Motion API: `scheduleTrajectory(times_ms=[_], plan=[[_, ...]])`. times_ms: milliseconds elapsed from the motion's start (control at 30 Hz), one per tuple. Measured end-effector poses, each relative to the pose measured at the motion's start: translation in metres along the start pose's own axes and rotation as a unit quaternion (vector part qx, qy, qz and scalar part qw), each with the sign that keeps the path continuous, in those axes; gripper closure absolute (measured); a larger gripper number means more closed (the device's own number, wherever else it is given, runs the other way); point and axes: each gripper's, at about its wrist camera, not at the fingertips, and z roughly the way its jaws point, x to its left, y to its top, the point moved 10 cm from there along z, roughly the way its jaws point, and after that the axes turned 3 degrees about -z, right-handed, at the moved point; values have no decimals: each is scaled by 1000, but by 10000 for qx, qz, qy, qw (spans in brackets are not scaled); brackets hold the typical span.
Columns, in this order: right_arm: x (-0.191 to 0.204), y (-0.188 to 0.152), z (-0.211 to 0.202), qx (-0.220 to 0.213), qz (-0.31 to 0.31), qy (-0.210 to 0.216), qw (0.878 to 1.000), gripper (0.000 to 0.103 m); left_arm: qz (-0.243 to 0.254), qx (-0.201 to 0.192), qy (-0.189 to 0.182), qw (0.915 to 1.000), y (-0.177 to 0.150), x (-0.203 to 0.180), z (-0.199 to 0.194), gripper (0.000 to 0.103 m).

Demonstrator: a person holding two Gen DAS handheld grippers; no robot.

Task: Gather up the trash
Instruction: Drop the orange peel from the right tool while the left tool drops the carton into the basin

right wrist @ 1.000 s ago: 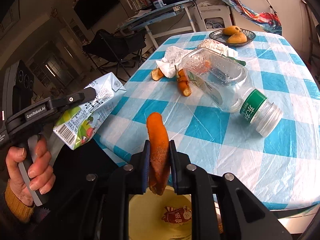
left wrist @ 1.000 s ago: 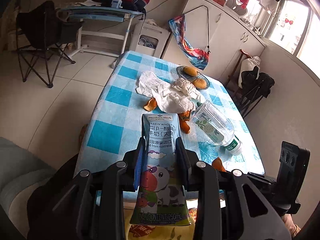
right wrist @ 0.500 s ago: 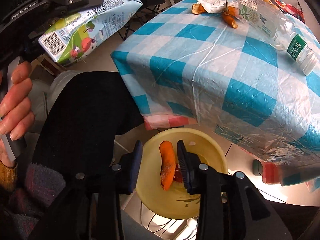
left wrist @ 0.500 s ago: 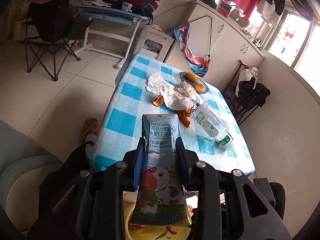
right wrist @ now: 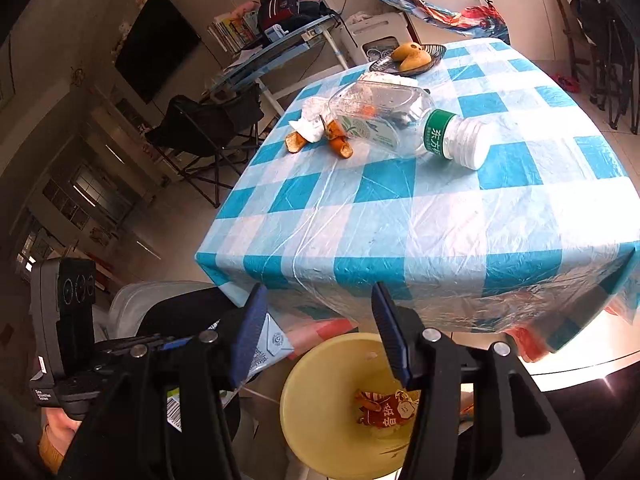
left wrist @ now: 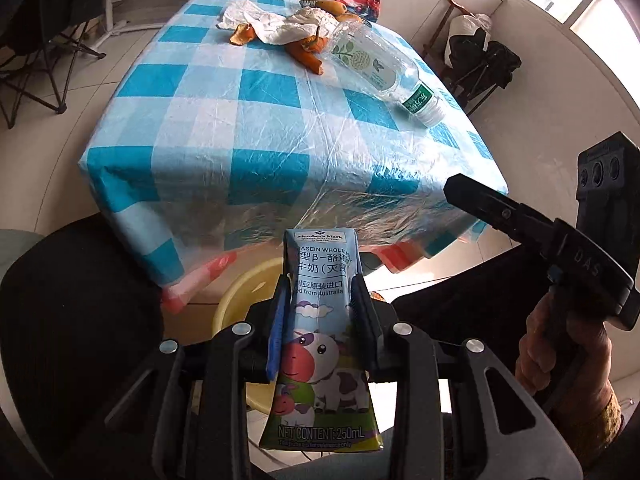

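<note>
My left gripper (left wrist: 320, 308) is shut on a milk carton (left wrist: 320, 344) with a cow picture and holds it above the yellow trash bin (left wrist: 240, 292) below the table's near edge. The carton's corner (right wrist: 272, 344) shows in the right wrist view. My right gripper (right wrist: 316, 328) is open and empty above the same yellow bin (right wrist: 320, 400), which holds red scraps. On the blue checked table (right wrist: 400, 208) lie a clear plastic bottle (right wrist: 396, 120), orange peels (right wrist: 340, 144) and crumpled white tissue (right wrist: 312, 120).
A dark plate with fruit (right wrist: 408, 58) sits at the table's far end. A black folding chair (right wrist: 208, 128) and a desk stand to the left. My legs in dark trousers (left wrist: 80, 300) flank the bin.
My right gripper opened and dropped the orange peel into the bin, then lifted. My left gripper moved down and over the bin with the carton.
</note>
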Motion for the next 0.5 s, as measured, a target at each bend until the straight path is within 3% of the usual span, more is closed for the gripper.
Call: scheduleTrajectory(times_ms=[133, 200, 233, 367, 500], plan=[[-1, 1, -1, -56, -104, -95, 9999, 47, 390, 365, 251, 9983, -20, -8, 17, 67], [-2, 1, -3, -82, -151, -119, 9998, 46, 419, 212, 402, 9981, -15, -4, 13, 49], [-3, 2, -2, -82, -165, -130, 9997, 45, 401, 118, 460, 9981, -12, -1, 10, 48], [-3, 2, 1, -87, -221, -222, 9995, 44, -35, -694, 542, 9961, 16, 22, -17, 42], [-4, 1, 1, -125, -329, -372, 9987, 39, -682, -1621, 719, 9818, 37, 59, -52, 27]])
